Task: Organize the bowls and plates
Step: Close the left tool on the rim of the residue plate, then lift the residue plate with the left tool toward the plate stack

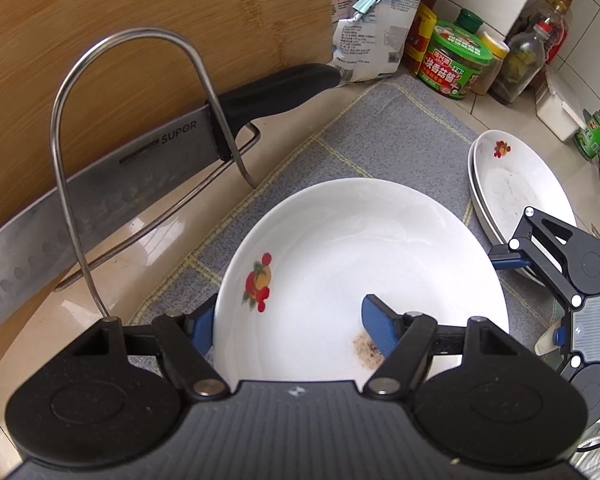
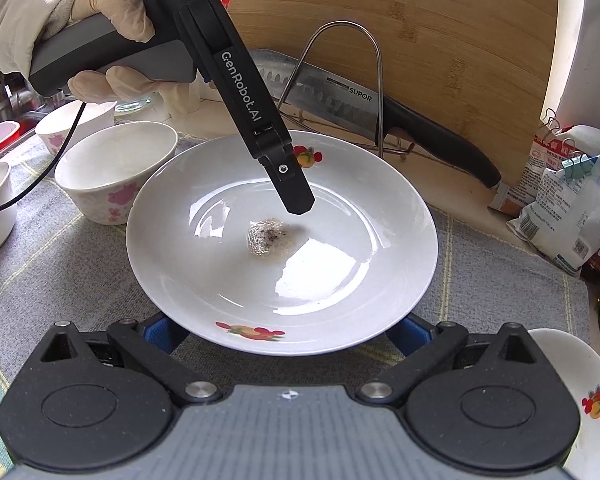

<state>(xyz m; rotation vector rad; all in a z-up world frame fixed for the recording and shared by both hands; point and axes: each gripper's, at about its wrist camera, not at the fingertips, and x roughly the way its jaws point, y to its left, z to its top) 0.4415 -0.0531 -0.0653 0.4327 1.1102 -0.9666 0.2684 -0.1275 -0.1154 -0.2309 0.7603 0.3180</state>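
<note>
Left gripper (image 1: 288, 326) part-open astride rim of stained plate (image 1: 380, 248) (contact unclear); right gripper (image 2: 284, 330) open beneath rim.

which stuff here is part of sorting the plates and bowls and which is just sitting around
Part of the job:
white fruit-print plate with a food smear
stacked white plates
white bowls with pink flowers

Just lying about:
steel cleaver with black handle
wire rack
bamboo cutting board
green-lidded jar
clipped white bags
</note>
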